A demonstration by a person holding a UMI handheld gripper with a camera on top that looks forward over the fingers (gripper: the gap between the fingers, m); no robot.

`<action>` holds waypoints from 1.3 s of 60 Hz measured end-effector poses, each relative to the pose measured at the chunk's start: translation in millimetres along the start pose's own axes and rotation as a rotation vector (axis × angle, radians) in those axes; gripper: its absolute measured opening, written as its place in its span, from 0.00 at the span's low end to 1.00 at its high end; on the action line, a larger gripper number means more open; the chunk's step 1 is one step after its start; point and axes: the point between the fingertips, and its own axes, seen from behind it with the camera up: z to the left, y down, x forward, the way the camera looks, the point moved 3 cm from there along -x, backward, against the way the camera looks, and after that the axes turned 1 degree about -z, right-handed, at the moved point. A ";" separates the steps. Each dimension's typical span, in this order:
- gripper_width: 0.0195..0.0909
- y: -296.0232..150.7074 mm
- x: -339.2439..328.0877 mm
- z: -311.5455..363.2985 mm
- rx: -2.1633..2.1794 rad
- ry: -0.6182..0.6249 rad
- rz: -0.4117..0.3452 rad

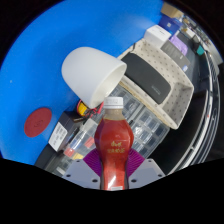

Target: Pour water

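Note:
A bottle [115,142] full of red liquid, with a white cap and a red label, stands between my fingers, its cap pointing away from me. My gripper [113,166] is shut on the bottle, both purple pads [94,164] pressing its sides. Just beyond the cap a white cup [93,72] lies tilted against the blue surface [45,70], its round side toward me. The cup's opening is hidden from here.
A beige box-like appliance [158,82] lies to the right of the cup. A red round disc [38,120] sits on the blue surface at the left. Small packets [72,135] and clear plastic clutter surround the bottle.

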 end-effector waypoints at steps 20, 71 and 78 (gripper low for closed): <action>0.12 -0.2 -7.6 -0.3 0.173 -0.002 0.009; 0.15 7.0 -0.6 61.5 2.213 -0.113 -0.102; 0.16 0.6 1.9 72.5 2.201 -0.104 -0.107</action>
